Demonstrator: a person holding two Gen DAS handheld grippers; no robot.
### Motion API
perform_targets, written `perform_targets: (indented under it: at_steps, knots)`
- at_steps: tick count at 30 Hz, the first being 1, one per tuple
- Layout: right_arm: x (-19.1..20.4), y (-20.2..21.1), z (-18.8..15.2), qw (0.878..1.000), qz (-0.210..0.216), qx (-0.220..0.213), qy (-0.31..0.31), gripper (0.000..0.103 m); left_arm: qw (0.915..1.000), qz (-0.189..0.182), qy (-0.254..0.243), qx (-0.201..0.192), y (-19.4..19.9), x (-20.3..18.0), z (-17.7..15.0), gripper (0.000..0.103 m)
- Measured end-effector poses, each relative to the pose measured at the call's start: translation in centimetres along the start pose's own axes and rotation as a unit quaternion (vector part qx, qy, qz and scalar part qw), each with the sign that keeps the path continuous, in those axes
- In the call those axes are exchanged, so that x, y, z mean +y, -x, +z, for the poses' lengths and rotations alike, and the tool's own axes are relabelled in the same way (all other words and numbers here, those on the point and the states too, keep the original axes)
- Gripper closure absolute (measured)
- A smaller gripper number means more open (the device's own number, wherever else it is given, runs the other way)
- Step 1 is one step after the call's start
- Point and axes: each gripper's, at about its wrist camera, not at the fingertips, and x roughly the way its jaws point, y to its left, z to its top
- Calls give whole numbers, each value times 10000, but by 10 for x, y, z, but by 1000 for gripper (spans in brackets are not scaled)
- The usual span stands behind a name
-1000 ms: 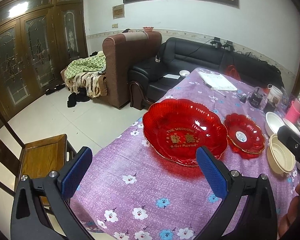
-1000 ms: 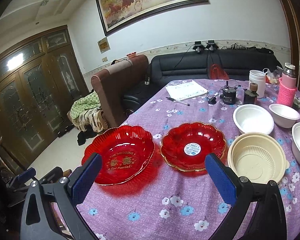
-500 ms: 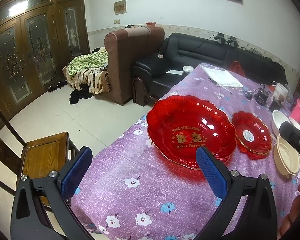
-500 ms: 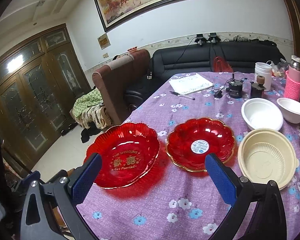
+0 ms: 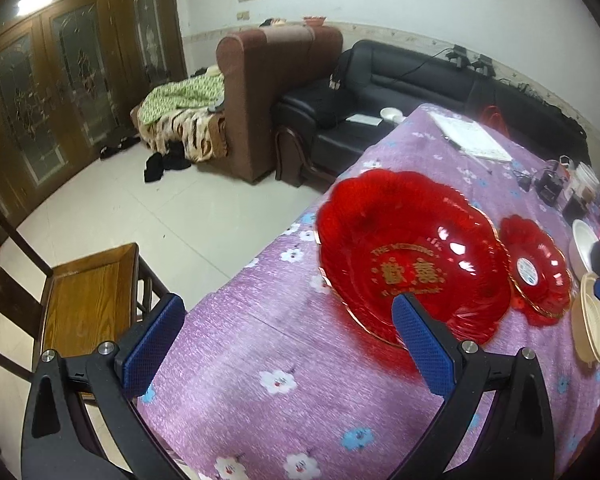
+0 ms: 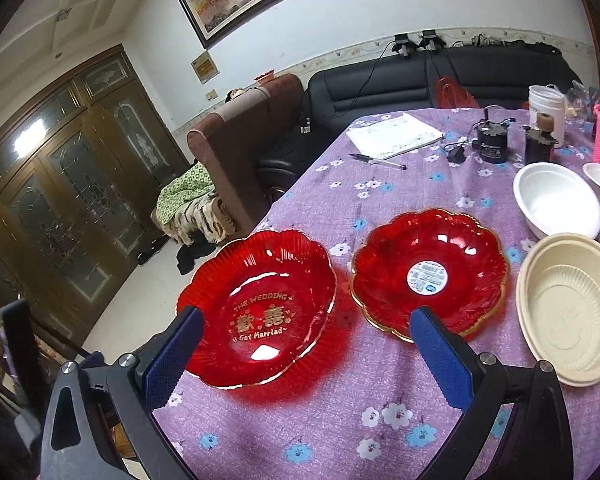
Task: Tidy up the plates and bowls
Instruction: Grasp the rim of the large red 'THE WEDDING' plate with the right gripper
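Large red plate (image 6: 260, 308) gold lettering "THE WEDDING", "Get Married"

A black sofa (image 6: 440, 80) stood at twelve o'clock, a notebook (image 6: 394, 136) and pen (image 6: 378, 161) lay on the purple floral tablecloth (image 6: 340, 420).

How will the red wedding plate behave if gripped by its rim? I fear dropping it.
The wedding plate looks like glossy, see-through plastic, so probably light and stiff, yet slippery between pads. Its scalloped, sloping rim may let it tilt or slide out. It lies flat on the tablecloth, so it shouldn't roll.
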Motion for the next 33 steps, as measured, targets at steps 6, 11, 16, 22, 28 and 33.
perform_targets:
  at_steps: [6,11,16,22,28,33]
  knots:
    - [-2,-15,20,9978,476,278,-359,1,9989,224,250,315,-24,17,21,0]
    - [-12,-44,12,9866,881,917,-1022,1,9968,104,478,634,-42,19,23,0]
    - [-22,-65,-5,9769,893,1275,-1466,1,9953,96,474,842,-52,10,17,0]
    - [-22,-80,-9,9729,934,1428,-1562,2,9924,-96,586,1077,-63,5,17,0]
    - [-25,-101,-14,9623,1183,1641,-1816,5,9927,-25,380,1145,-69,-10,14,0]
    - [-34,-119,-19,9557,1148,1798,-2028,23,9931,122,167,1155,-78,-22,8,0]
